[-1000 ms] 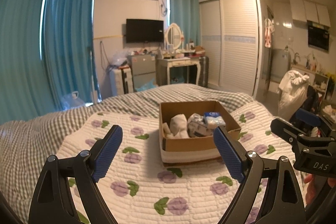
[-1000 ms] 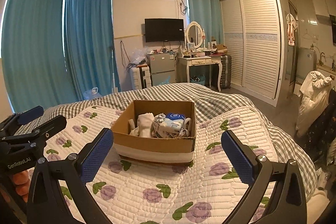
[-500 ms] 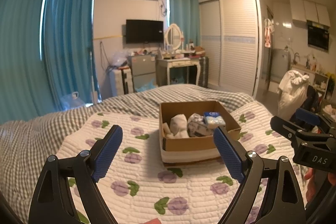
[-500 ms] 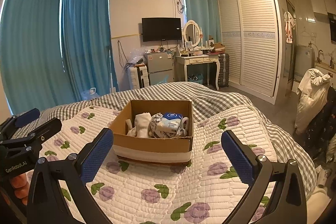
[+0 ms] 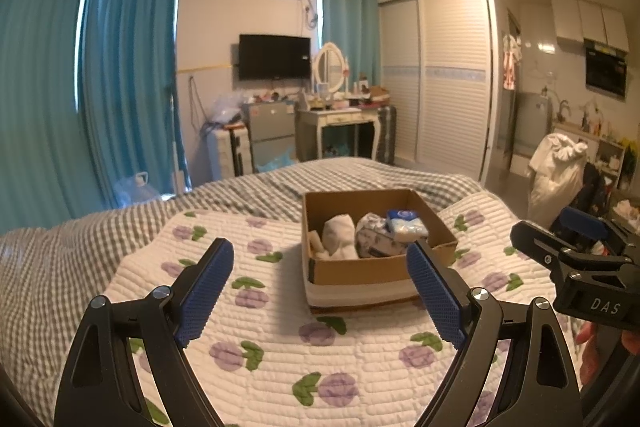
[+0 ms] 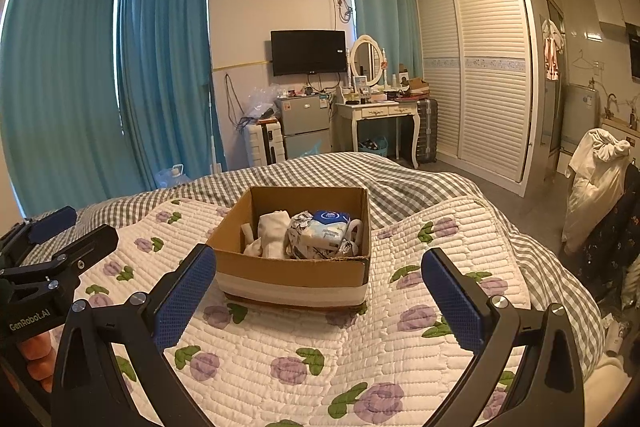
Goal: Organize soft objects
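A cardboard box (image 5: 372, 269) (image 6: 292, 269) stands on the floral quilt (image 5: 276, 339) (image 6: 400, 343). In it lie a white cloth (image 5: 338, 235) (image 6: 272, 231), a crumpled printed pack (image 5: 374, 239) (image 6: 304, 239) and a blue-and-white tissue pack (image 5: 404, 221) (image 6: 328, 225). My left gripper (image 5: 320, 287) is open and empty, held back from the box's near side. My right gripper (image 6: 320, 295) is open and empty, also short of the box. Each gripper shows at the edge of the other's view, the right one (image 5: 576, 267) and the left one (image 6: 44, 259).
A grey checked blanket (image 5: 80, 239) (image 6: 400, 183) covers the bed beyond the quilt. Across the room are a dressing table (image 6: 380, 111), a small fridge (image 6: 304, 127), a suitcase (image 6: 262, 143) and a slatted wardrobe (image 6: 480, 75). Clothes hang at the right (image 6: 596, 171).
Both grippers have shifted only slightly; the box sits a little lower and nearer in the right wrist view. Both stay open and empty.
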Demonstrator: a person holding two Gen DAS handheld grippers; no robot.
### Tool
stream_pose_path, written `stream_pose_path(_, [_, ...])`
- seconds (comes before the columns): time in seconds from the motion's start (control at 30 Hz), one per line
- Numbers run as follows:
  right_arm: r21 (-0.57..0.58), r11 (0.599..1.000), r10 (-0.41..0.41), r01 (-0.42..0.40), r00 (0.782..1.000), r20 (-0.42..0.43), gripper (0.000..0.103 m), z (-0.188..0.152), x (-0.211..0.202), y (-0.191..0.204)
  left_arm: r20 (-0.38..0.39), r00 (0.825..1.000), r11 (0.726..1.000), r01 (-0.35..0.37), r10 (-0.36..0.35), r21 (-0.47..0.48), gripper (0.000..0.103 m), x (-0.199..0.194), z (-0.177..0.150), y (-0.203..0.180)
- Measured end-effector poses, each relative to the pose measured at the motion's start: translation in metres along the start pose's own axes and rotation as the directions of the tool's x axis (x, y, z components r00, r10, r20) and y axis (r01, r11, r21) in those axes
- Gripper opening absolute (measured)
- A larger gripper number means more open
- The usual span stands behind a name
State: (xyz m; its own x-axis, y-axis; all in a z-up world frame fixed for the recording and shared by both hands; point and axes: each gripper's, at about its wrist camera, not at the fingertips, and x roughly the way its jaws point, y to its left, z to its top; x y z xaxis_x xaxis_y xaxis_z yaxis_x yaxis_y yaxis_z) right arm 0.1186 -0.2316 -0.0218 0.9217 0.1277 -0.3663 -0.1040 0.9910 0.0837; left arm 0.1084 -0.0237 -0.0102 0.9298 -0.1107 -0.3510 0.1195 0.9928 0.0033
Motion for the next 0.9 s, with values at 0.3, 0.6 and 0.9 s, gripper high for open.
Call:
stream_pose_path(0.3, [0.002, 1.0, 0.002, -0.002, 1.0, -0.002, 0.103, 0.0001, -0.0004, 0.0014, -0.001, 1.0, 1.0, -0.003, 0.003, -0.002, 0.09, -0.0006, -0.0009, 0.0008])
stream_pose_path(0.6, [0.002, 1.0, 0.003, -0.003, 1.0, -0.01, 0.103, -0.0019, 0.0022, 0.003, 0.001, 1.0, 1.0, -0.005, 0.005, -0.002, 0.09, -0.0021, -0.0023, 0.0012])
stream_pose_path(0.9, [0.003, 1.0, 0.005, -0.005, 1.0, -0.012, 0.103, -0.0021, 0.003, 0.0046, 0.0, 1.0, 1.0, -0.004, 0.004, -0.004, 0.09, -0.0038, -0.0035, 0.0012])
